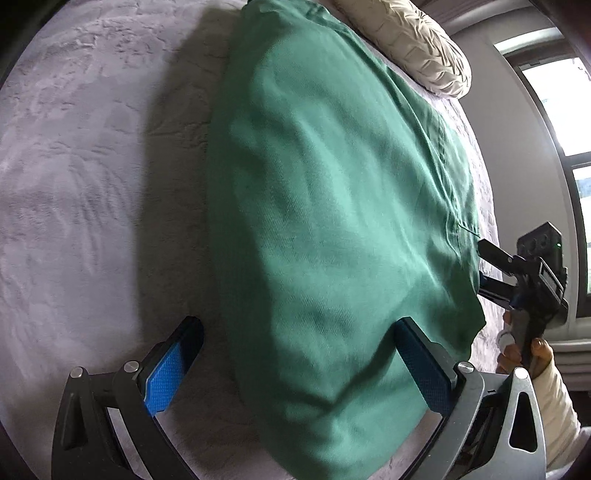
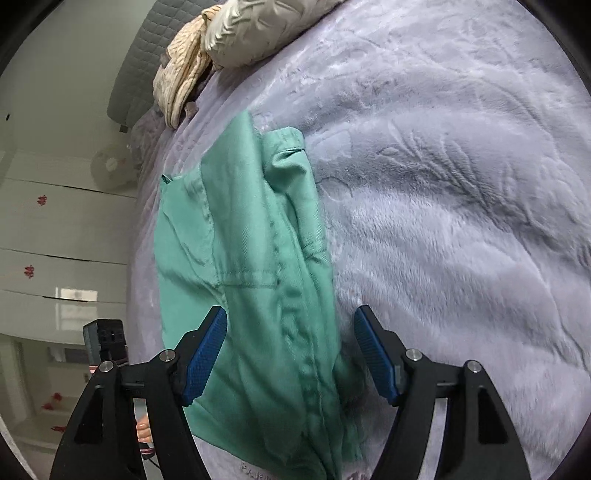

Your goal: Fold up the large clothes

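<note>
A green garment [image 1: 332, 206] lies folded lengthwise on the grey plush bed cover [image 1: 92, 184]. My left gripper [image 1: 299, 325] is open wide over its near end; the cloth fills the gap and brushes the right pad [image 1: 421, 362], while the left pad [image 1: 173, 369] hangs over bare cover. At the garment's right edge, my right gripper [image 1: 482, 264] has both fingers against the hem. In the right wrist view, the right gripper [image 2: 291, 314] is open above the green garment [image 2: 251, 258]. Seams and a pocket show, and neither pad presses the cloth.
A cream quilted pillow [image 1: 417, 44] [image 2: 258, 33] lies at the head of the bed by a grey padded headboard [image 2: 147, 55]. A window [image 1: 554, 92] is beyond the far side. White cupboards [image 2: 55, 221] stand past the bed's edge. A hand [image 1: 524, 354] holds the right gripper.
</note>
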